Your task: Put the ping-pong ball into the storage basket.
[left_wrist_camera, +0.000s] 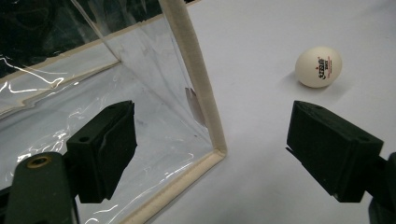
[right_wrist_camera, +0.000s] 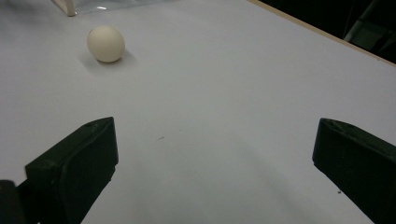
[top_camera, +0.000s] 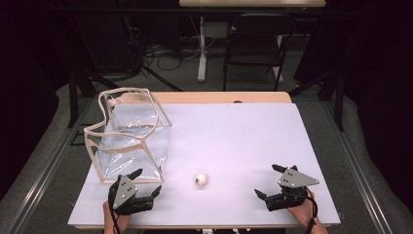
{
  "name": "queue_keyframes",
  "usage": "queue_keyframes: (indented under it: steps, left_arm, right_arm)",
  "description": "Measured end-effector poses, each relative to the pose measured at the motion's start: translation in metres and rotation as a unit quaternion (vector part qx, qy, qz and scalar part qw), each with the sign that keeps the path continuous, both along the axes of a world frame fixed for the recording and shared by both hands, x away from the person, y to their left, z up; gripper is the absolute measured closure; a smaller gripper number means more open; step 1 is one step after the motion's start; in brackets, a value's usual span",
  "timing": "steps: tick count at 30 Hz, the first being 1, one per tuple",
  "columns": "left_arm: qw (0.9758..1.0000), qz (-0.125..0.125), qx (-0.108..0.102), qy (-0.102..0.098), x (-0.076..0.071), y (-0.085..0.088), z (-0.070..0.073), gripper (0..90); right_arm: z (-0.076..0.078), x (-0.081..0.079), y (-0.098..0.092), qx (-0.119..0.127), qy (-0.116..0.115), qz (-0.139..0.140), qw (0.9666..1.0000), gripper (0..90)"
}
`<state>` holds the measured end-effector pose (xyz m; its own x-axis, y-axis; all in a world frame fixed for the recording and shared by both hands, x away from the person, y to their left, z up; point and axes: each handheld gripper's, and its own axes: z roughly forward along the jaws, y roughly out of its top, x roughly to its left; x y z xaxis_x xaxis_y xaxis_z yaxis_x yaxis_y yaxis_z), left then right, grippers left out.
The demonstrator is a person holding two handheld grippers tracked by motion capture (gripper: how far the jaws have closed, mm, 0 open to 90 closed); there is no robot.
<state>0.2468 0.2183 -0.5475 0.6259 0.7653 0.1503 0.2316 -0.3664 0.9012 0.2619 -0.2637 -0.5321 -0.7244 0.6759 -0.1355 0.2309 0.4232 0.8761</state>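
Observation:
A white table tennis ball lies on the white tabletop near the front, between the two grippers. In the left gripper view the ball sits ahead and to the right, printed with small letters; in the right gripper view the ball sits ahead to the left. A clear plastic bag with cream edging stands open at the left. My left gripper is open just in front of the bag's near corner. My right gripper is open at the front right, nothing between its jaws.
The table's wooden far edge borders the white surface. Beyond it stand a black chair and a white table leg on a grey floor with cables. Dark frames run along both sides.

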Motion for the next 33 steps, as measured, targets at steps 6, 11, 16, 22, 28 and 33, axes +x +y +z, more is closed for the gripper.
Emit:
queue_keyframes:
  steps: [6,11,16,22,28,33]
  left_arm:
    - [1.0,0.002,0.0,-0.004,-0.001,-0.001,0.0,16.1]
    - [0.9999,0.001,-0.002,-0.01,-0.002,0.0,0.001,16.1]
    - [1.0,-0.001,0.001,-0.008,-0.001,0.0,0.0,16.0]
    - [0.9999,-0.002,-0.001,-0.011,-0.002,0.0,0.0,16.0]
    - [0.9999,-0.001,0.0,-0.011,-0.002,0.0,0.0,16.0]
    - [0.9999,-0.001,0.002,-0.01,-0.002,-0.001,0.0,16.0]
  right_arm:
    - [0.0,0.0,0.001,0.001,-0.002,0.001,1.0,0.2]
    - [0.001,0.001,0.003,-0.002,-0.004,0.001,1.0,0.2]
    - [0.003,0.0,0.005,-0.003,-0.004,0.0,1.0,0.2]
    - [0.006,0.002,0.011,-0.01,-0.003,0.0,0.9999,0.3]
    - [0.008,0.006,0.015,-0.011,0.003,0.001,0.9999,0.3]
    - [0.013,0.01,0.022,-0.015,0.0,0.005,0.9999,0.3]
